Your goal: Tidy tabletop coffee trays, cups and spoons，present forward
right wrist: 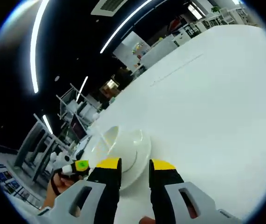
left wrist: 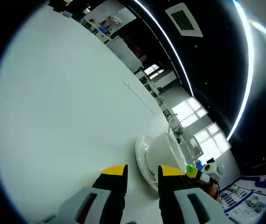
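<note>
A white cup (left wrist: 166, 148) stands on a white saucer (left wrist: 141, 158) on the white table (left wrist: 67, 107), with a thin spoon handle (left wrist: 170, 125) rising from the cup. My left gripper (left wrist: 143, 175) is open, and the saucer's near rim lies in the gap between its yellow-tipped jaws. In the right gripper view the same cup (right wrist: 126, 140) and saucer (right wrist: 143, 158) sit just beyond my right gripper (right wrist: 135, 169), which is open with the saucer's rim in its gap. The spoon (right wrist: 105, 139) leans at the cup's left. Whether either jaw touches the saucer I cannot tell.
The other gripper (left wrist: 202, 170), held by a hand, shows behind the cup, and likewise the left gripper (right wrist: 76, 166) in the right gripper view. Wide bare tabletop (right wrist: 216, 93) stretches away. Shelves (left wrist: 107, 23) and windows (left wrist: 198, 116) lie beyond the table's far edge.
</note>
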`<state>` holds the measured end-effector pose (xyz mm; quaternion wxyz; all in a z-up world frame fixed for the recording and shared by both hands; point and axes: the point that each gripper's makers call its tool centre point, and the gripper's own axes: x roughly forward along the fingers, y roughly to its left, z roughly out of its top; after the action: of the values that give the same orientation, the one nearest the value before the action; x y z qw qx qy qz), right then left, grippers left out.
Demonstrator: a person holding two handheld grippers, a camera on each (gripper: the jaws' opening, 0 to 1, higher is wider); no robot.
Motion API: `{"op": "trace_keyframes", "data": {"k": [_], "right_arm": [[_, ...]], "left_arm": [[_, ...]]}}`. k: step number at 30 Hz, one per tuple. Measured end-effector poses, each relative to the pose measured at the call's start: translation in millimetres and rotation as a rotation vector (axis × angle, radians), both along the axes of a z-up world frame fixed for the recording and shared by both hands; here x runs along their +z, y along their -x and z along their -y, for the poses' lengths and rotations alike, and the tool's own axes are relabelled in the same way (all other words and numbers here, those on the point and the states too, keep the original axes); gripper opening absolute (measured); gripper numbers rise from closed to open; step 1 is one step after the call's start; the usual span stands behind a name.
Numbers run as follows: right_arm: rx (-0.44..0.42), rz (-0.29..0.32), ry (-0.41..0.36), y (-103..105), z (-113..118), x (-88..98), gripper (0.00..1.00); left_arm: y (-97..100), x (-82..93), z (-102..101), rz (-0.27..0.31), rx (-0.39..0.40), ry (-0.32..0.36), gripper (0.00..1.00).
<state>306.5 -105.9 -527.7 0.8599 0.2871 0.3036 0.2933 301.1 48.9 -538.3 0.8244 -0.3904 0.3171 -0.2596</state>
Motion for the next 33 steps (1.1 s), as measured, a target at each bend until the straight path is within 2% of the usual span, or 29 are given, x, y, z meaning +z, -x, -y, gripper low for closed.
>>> {"op": "trace_keyframes", "data": {"k": [4, 15, 20, 24, 33], "right_arm": [[0.006, -0.015, 0.012, -1, -2, -6.8, 0.24], [0.032, -0.052, 0.01, -1, -9, -15.6, 0.23], [0.05, -0.077, 0.021, -1, -15, -22.1, 0.2], [0.063, -0.1, 0.033, 2, -21, -27.5, 0.17], [0.037, -0.145, 0.057, -1, -19, -31.3, 0.12]], "left_arm": [[-2.6, -7.7, 7, -0.04, 0.001, 0.015, 0.28], [-6.8, -8.3, 16, -0.063, -0.008, 0.047, 0.27], [-7.7, -10.1, 24, -0.081, -0.023, 0.054, 0.24], [-8.0, -16.7, 28, -0.104, -0.034, 0.039, 0.15], [-8.4, -18.6, 28, -0.142, -0.019, 0.054, 0.12]]}}
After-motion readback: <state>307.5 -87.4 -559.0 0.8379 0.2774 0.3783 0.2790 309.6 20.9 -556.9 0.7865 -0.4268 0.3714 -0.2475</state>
